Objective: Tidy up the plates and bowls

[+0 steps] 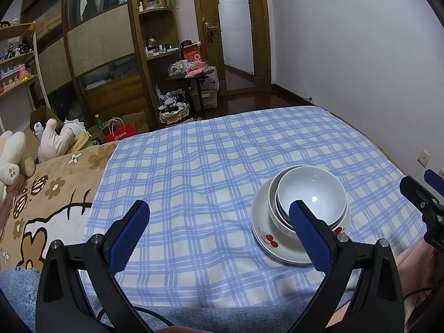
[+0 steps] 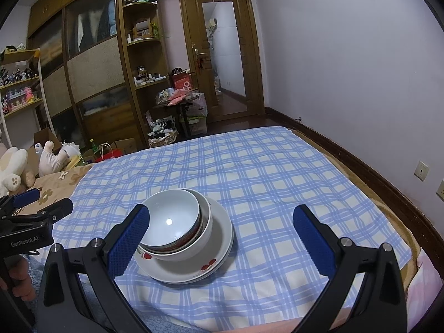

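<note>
Blue-padded fingers of our left hand-held gripper (image 1: 219,236) stand wide apart and hold nothing, hovering low over the checked cloth (image 1: 211,166) spread on the bed. Our right hand-held gripper (image 2: 222,238) is likewise spread wide and empty, its left finger (image 2: 129,242) in front of the near edge of the crockery; whether it touches, we cannot tell. Seen from the right wrist, the stack sits on the cloth between the two tools: a white bowl (image 2: 172,216) nests tilted inside a second bowl (image 2: 194,245), and both rest on stacked plates (image 2: 219,252) painted with red cherries. From the left wrist, the same stack lies to the right, partly behind that tool's right finger (image 1: 310,238). Beyond the cloth's left edge, a brown patterned blanket (image 1: 50,194) covers the bed, with plush toys (image 1: 52,138) at its far end. Across the room stand a wooden wardrobe (image 2: 94,63) and a door (image 2: 224,55).
</note>
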A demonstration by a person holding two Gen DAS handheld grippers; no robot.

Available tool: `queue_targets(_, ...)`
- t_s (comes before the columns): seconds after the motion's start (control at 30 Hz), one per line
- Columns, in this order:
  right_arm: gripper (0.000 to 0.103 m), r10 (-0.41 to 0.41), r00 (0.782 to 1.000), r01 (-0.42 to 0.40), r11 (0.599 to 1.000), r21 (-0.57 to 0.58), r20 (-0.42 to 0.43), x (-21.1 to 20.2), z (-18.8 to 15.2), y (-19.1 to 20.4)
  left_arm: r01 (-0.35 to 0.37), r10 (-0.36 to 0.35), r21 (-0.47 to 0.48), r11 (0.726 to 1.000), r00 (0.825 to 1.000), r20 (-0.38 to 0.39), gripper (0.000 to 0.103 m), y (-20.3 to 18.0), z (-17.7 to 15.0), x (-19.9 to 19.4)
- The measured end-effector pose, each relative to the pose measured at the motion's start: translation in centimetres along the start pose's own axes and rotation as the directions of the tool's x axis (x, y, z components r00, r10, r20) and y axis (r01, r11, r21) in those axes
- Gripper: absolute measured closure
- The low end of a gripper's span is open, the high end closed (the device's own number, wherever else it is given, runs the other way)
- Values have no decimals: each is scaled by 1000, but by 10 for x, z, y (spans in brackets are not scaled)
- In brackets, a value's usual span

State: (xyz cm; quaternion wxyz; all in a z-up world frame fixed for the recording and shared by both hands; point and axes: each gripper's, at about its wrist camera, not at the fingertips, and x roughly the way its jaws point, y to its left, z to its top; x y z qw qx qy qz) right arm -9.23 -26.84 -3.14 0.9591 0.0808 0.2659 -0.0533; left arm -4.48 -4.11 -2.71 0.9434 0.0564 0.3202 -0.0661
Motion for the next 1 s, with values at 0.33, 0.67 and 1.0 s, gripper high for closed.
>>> queue_targets(0.33,0,1,1000,-1,1000,0,2,0,0,0,-2,2,1,1000,1000,2,4,0,0,0)
queue_targets(0.67,0,1,1000,-1,1000,-1,1,0,0,0,-1,1,3,1000,1000,-1,4,-1,0,0)
queue_targets(1.0,0,0,1000,0,1000,-1,2,0,0,0,1,-1,5,1000,1000,0,4,-1,0,0)
